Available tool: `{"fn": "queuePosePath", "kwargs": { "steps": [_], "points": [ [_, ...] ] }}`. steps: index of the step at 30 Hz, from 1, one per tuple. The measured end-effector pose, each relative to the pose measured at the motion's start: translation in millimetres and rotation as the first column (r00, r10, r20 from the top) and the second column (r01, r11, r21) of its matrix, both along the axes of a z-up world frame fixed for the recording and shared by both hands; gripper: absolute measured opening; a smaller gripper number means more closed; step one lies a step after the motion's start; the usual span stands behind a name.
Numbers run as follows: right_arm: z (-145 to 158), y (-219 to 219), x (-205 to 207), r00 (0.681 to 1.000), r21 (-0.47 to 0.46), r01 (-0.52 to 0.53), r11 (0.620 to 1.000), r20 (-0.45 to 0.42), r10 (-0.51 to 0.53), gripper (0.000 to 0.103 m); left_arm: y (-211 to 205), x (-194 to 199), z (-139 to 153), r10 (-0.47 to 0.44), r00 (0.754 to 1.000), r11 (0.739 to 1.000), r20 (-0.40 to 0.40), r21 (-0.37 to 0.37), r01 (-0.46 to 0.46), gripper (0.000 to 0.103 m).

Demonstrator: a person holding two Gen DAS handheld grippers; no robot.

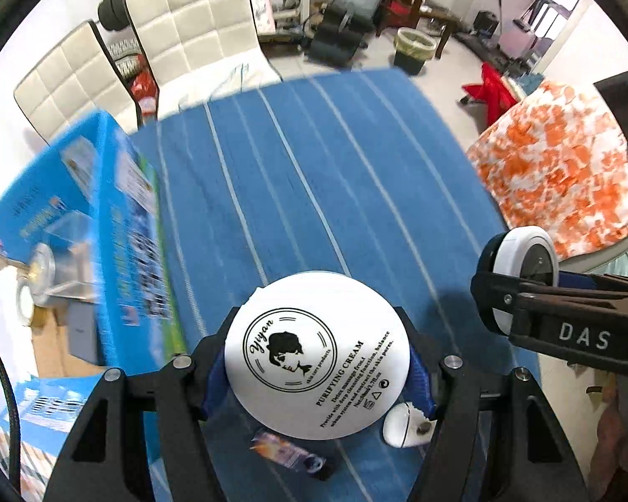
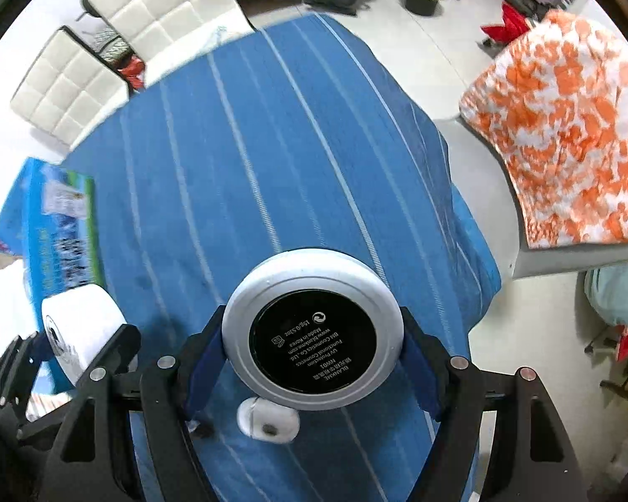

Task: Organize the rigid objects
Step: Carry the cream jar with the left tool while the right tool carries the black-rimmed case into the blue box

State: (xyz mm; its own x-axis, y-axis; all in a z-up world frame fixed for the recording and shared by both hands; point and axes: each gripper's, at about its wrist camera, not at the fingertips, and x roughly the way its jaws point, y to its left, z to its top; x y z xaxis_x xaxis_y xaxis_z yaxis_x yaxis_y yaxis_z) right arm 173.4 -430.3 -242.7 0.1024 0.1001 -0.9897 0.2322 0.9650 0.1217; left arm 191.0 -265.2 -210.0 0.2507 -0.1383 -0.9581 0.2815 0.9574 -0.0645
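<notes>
The left hand-held gripper (image 1: 317,370) clamps a white cream jar (image 1: 317,355) above the blue striped worktop (image 1: 297,192). The right hand-held gripper (image 2: 312,359) grips a round compact (image 2: 312,322), with a blue box (image 1: 104,226) at nine o'clock.

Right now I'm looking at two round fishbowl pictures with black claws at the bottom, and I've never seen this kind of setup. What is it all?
There is no robot here. A person holds a two-finger gripper in each hand, and a fisheye camera on each one looks forward along its fingers.

The left wrist view shows the left gripper closed on a white purifying cream jar, printed base toward the camera. The right wrist view shows the right gripper closed on a round white cosmetic compact with a black label.

Each gripper also appears at the edge of the other's picture. Both are held above a table covered with a blue striped cloth. A blue carton stands at its left, and a small white object lies below the grippers.
</notes>
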Motion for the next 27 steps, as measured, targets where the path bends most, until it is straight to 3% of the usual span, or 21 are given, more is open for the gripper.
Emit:
{"fn": "queuePosePath", "kwargs": {
  "steps": [8,13,27],
  "points": [
    [75,53,-8,0.99,0.033,-0.085,0.996,0.111,0.081,0.077,64,-11,72,0.028,0.993,0.999,0.117,-0.02,-0.026,0.065],
    [112,113,-11,0.974,0.072,-0.162,0.984,0.171,0.148,0.077,113,-23,99,0.077,0.986,0.997,0.149,-0.016,-0.075,0.065],
    [133,291,-15,0.916,0.089,-0.366,0.926,0.208,0.342,0.077,264,-58,127,0.271,0.938,0.957,0.217,0.045,-0.287,0.065]
  ]
}}
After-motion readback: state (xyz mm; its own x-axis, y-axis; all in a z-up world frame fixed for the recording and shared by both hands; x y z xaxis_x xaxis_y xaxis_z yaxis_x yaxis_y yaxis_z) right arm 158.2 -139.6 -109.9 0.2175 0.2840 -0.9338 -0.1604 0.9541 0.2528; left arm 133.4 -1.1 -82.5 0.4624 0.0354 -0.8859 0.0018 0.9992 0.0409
